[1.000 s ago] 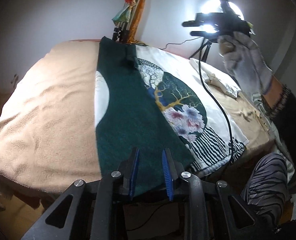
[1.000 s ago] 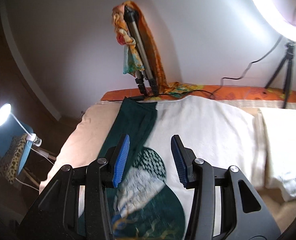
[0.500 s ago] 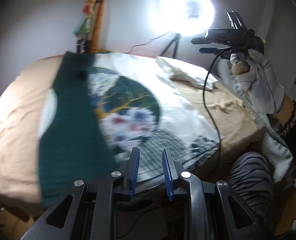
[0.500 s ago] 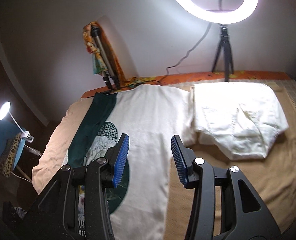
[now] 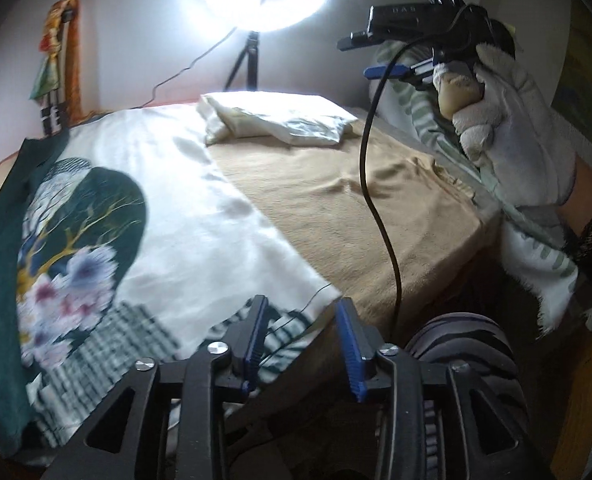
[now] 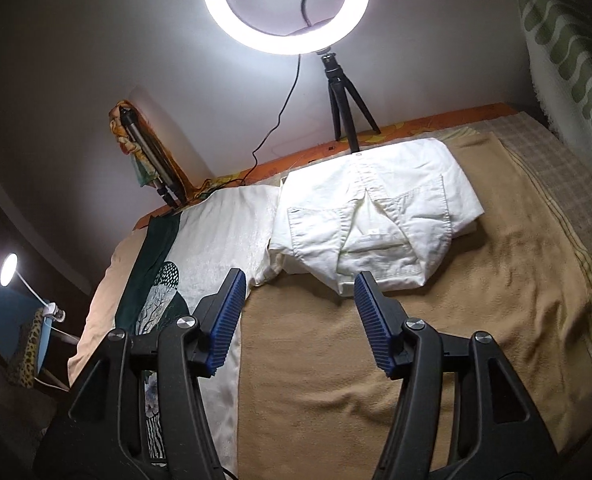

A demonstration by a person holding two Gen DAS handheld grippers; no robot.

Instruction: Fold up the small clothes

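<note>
A white printed garment [image 5: 168, 200] with a dark green strip and a tree-and-flower print lies flat on the left of the bed; it also shows in the right wrist view [image 6: 224, 240]. Folded white shorts [image 6: 372, 224] lie at the back of the bed, also in the left wrist view [image 5: 280, 120]. My left gripper [image 5: 302, 340] is open and empty at the garment's near right corner by the bed's front edge. My right gripper [image 6: 296, 320] is open and empty, held high above the bed; it shows in the left wrist view [image 5: 388, 56] in a white-gloved hand.
A tan blanket [image 6: 416, 360] covers the bed. A bright ring light on a small tripod [image 6: 344, 92] stands at the back edge, with a folded tripod [image 6: 152, 164] against the wall. A black cable [image 5: 372, 184] hangs from the right gripper. A lamp [image 6: 8, 268] stands left.
Both grippers have swung to the right, away from the green strip. The left gripper's jaws have opened wider. The white shorts now sit in the middle of the right wrist view.
</note>
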